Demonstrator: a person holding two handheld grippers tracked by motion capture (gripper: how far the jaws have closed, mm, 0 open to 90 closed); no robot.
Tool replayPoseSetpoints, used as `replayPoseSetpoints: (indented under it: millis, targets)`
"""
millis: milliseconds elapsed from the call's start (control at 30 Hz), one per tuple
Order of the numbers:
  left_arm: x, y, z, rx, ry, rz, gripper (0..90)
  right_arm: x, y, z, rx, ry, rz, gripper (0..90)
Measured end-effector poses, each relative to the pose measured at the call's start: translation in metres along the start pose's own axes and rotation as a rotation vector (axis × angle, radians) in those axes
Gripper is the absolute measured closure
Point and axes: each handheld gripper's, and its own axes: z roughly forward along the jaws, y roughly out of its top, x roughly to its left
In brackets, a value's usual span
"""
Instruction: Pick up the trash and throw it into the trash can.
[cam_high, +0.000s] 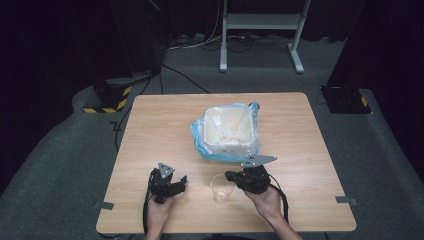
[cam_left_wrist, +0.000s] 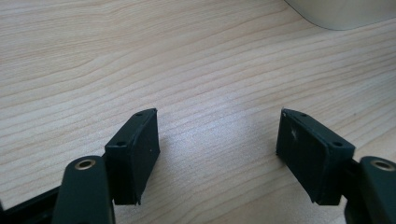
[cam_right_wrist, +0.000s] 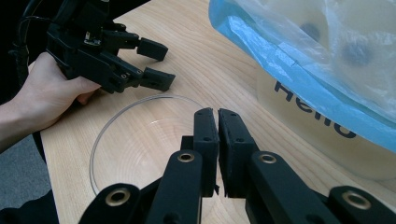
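Observation:
A clear plastic cup (cam_high: 220, 189) stands upright near the table's front edge, between my two grippers. My right gripper (cam_high: 228, 176) reaches in from the right, and its jaws are shut together at the cup's right rim. In the right gripper view the thin rim of the cup (cam_right_wrist: 140, 140) runs up to the closed tips of that gripper (cam_right_wrist: 217, 114) and seems pinched between them. My left gripper (cam_high: 181, 183) rests left of the cup, held in a hand and apart from the cup. It stands open (cam_left_wrist: 217, 133) over bare wood, as seen too in the right gripper view (cam_right_wrist: 159, 63).
A cream bin lined with a blue-edged clear bag (cam_high: 229, 131) stands mid-table just behind the cup; its printed wall (cam_right_wrist: 317, 121) is close to the right jaws. The wooden table (cam_high: 160, 130) has bare room to the left and right. A metal stand (cam_high: 260, 30) is on the floor beyond.

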Motion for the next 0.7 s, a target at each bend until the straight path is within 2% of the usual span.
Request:
replayPoseSetpoints:
  millis: [233,700]
  targets:
    - [0.0,0.0,0.0,0.0,0.0,0.0,29.5,0.0,0.002,-0.004,-0.01,0.004,0.002,86.6]
    - [0.0,0.0,0.0,0.0,0.0,0.0,29.5,-0.007,0.012,-0.025,-0.051,-0.014,0.012,86.8]
